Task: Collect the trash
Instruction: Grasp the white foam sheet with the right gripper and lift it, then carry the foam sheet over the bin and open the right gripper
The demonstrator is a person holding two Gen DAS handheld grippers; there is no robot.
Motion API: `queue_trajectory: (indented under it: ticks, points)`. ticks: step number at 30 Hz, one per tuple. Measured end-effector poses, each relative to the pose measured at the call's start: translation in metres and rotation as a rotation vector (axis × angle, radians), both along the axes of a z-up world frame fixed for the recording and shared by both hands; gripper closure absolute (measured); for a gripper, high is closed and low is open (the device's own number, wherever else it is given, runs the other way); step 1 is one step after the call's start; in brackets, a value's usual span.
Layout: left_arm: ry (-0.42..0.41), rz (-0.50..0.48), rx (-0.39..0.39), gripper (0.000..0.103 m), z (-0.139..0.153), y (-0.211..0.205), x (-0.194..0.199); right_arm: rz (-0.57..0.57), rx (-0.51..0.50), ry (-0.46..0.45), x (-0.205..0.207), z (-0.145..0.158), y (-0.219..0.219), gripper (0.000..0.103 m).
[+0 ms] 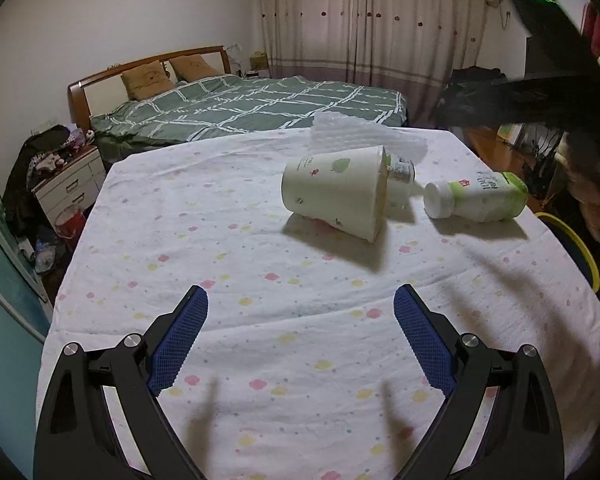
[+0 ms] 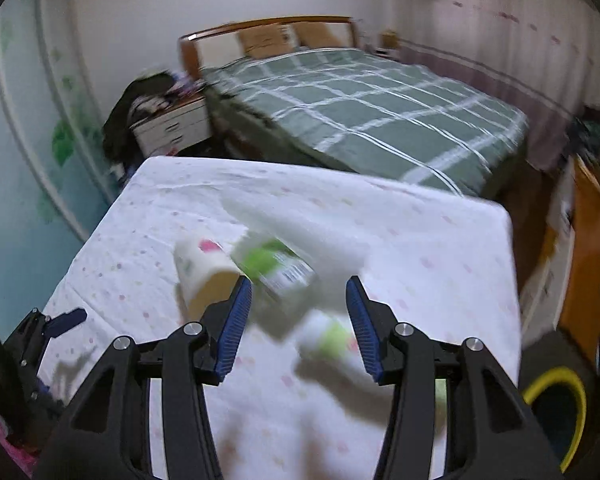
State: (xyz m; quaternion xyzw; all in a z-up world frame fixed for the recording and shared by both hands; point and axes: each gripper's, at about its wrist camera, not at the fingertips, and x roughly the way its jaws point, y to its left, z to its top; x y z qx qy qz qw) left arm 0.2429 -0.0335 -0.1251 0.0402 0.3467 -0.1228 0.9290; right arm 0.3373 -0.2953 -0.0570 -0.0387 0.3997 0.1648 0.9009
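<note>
Both jaws spread empty, tipped cup [image 1: 334, 192] hides small bottle [image 1: 400, 170], right view blurred

Left gripper [image 1: 300, 312], right gripper [image 2: 299, 300]: jaws apart.

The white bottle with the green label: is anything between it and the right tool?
Nothing visible. The white bottle lies on its side on the tablecloth, just ahead of the open right tool; the view is blurred.
</note>
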Motion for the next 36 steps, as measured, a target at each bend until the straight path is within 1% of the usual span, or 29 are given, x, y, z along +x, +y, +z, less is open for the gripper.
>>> queue_trajectory:
  ticks: [4,9,12,17,18,19,20,21,23,27,32,36]
  points:
    - [0.007,-0.007,-0.008,0.01,0.0,-0.002,0.001,0.082,-0.05,0.003,0.03,-0.001,0.032,0.056]
    - [0.008,-0.01,-0.008,0.01,0.0,-0.004,0.001,0.151,-0.181,0.007,0.059,-0.011,0.065,0.056]
    - [0.009,-0.015,-0.007,0.01,-0.001,-0.005,0.0,0.17,-0.256,0.015,0.07,-0.02,0.078,0.056]
    - [0.005,-0.021,0.0,0.01,-0.001,-0.006,0.0,0.166,-0.313,0.025,0.085,-0.035,0.084,0.056]
    - [0.006,-0.022,0.001,0.009,-0.001,-0.007,0.0,0.163,-0.314,0.028,0.086,-0.038,0.082,0.056]
    - [0.006,-0.022,0.001,0.009,-0.001,-0.007,0.0,0.165,-0.309,0.031,0.087,-0.039,0.081,0.065]
    - [0.006,-0.022,0.0,0.009,-0.001,-0.007,0.0,0.169,-0.299,0.039,0.087,-0.04,0.08,0.081]
    - [0.006,-0.021,0.0,0.009,-0.001,-0.007,0.0,0.163,-0.297,0.039,0.088,-0.04,0.078,0.086]
    - [0.009,-0.021,-0.001,0.009,-0.001,-0.007,0.0,0.15,-0.288,0.027,0.088,-0.037,0.073,0.089]
    - [0.009,-0.02,-0.001,0.009,-0.002,-0.008,0.0,0.124,-0.251,-0.018,0.085,-0.022,0.057,0.09]
    - [0.005,-0.022,0.002,0.009,-0.002,-0.008,-0.001,0.059,-0.157,-0.094,0.074,0.016,0.027,0.09]
    - [-0.002,-0.022,0.005,0.009,-0.002,-0.007,-0.003,0.009,-0.046,-0.163,0.046,0.052,-0.008,0.09]
